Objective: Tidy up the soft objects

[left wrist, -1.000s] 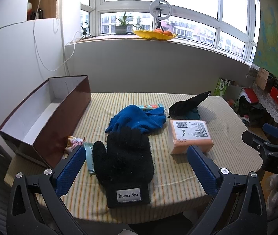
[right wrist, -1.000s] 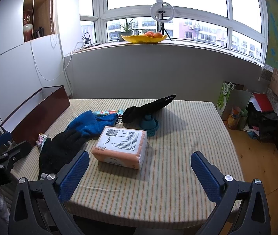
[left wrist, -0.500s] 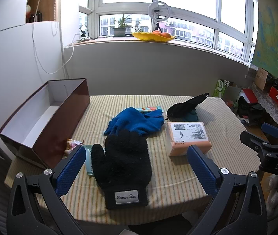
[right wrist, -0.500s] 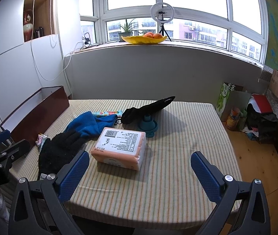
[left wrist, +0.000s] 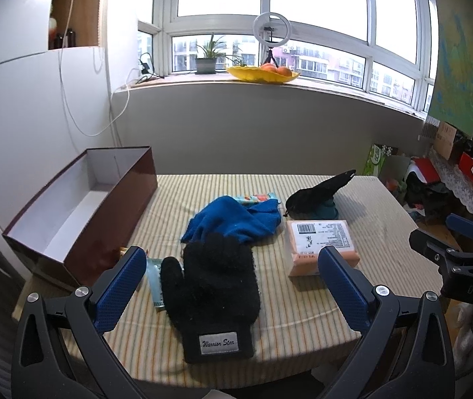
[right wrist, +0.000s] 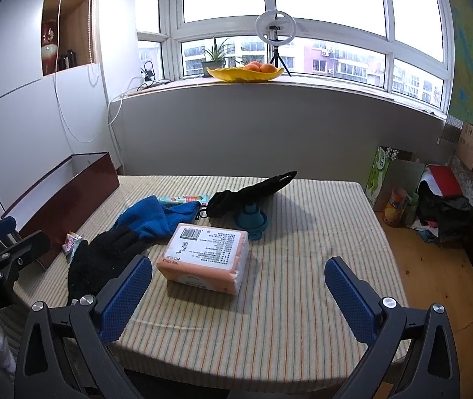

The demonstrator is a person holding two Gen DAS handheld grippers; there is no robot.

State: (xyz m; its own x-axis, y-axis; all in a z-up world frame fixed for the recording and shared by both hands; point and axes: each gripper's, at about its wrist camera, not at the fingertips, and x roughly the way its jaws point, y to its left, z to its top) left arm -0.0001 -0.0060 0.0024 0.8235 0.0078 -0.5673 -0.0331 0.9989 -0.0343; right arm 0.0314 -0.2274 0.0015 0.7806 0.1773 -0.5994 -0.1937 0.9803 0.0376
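Observation:
A black knit glove (left wrist: 213, 286) (right wrist: 103, 259) lies flat near the table's front edge, directly ahead of my open left gripper (left wrist: 233, 282). Behind it sits a crumpled blue cloth (left wrist: 236, 221) (right wrist: 151, 219). An orange tissue pack (left wrist: 319, 242) (right wrist: 205, 252) lies to the right, in front of my open right gripper (right wrist: 238, 289). A second black glove (left wrist: 316, 193) (right wrist: 249, 191) drapes over a teal funnel (right wrist: 251, 222). An open maroon box (left wrist: 80, 206) (right wrist: 60, 206) with a white inside stands at the left. Both grippers hover above the front edge, holding nothing.
The table wears a striped cloth (right wrist: 303, 266). Small snack packets (left wrist: 153, 272) (right wrist: 72, 242) lie beside the box, another packet (right wrist: 183, 198) behind the blue cloth. Each gripper shows at the edge of the other's view. Clutter and boxes (right wrist: 442, 199) fill the floor at right.
Both grippers have drawn back and up slightly, so the table objects look a little farther away. Nothing on the table has moved.

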